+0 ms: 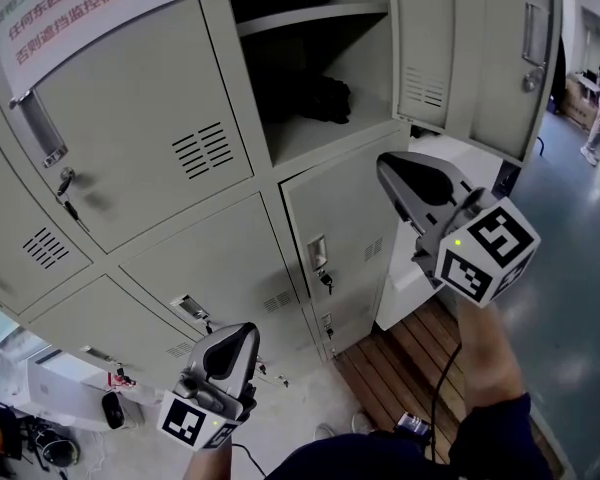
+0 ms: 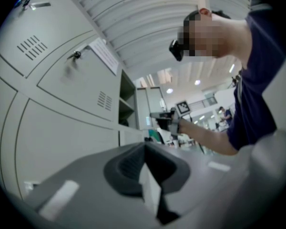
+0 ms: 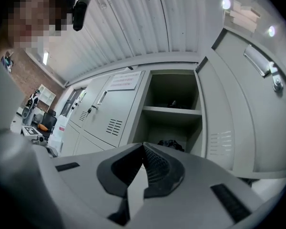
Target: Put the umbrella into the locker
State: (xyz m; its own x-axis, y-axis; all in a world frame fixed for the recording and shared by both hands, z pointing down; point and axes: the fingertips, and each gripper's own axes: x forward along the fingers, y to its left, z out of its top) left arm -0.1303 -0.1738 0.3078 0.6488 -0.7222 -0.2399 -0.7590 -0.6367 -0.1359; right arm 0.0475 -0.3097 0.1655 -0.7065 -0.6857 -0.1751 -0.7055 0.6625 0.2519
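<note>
At 7 o'clock the left gripper (image 1: 238, 336) sits low, jaws clenched on nothing; at 3 o'clock the right gripper (image 1: 388, 168) points toward the open locker (image 1: 365, 63), jaws likewise clenched and empty; at 12 o'clock the black umbrella (image 1: 308, 98) lies bundled inside, beneath the shelf (image 1: 310, 16).

Head view steeply down on lockers (image 1: 150, 138), gripper views tilted upward, head and right share open locker (image 1: 372, 58)
</note>
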